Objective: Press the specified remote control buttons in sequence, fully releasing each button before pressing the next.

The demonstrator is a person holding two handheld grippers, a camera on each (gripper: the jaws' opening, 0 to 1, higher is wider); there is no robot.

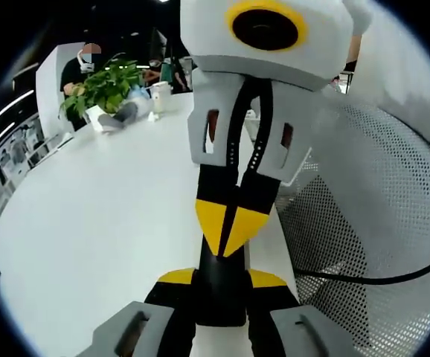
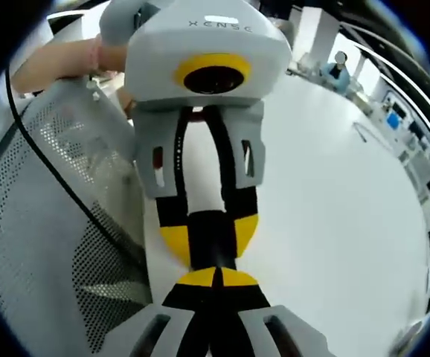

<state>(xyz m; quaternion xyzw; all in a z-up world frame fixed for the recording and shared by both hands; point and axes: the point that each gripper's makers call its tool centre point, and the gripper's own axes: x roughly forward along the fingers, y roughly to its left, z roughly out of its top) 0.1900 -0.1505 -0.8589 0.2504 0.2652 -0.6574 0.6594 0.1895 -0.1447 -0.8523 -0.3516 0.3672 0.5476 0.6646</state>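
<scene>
A wide white counter [image 1: 88, 223] with a curved edge spreads across both views. Beside it stands a pale perforated mesh chair back [image 1: 379, 193], on the right in the left gripper view and on the left in the right gripper view. The room behind is an open office with white partitions and shelving along the far edge. On the far part of the counter sits a leafy green potted plant [image 1: 107, 85], with a white cup [image 1: 161, 95] near it and seated people behind them. A thin black cable [image 1: 379, 280] crosses the mesh.

The two tools face each other nose to nose. The left claw [image 1: 221, 279] is clenched on a slim black remote control [image 1: 219, 297], which is held upright between its yellow pads above the counter's edge. A person's hand [image 2: 74, 56] grips the body of that tool. The right claw [image 1: 226, 227] is closed with nothing between its jaws, its yellow tips pressed together into one point. That point meets the free end of the remote control. Whether it bears on a button cannot be told.
</scene>
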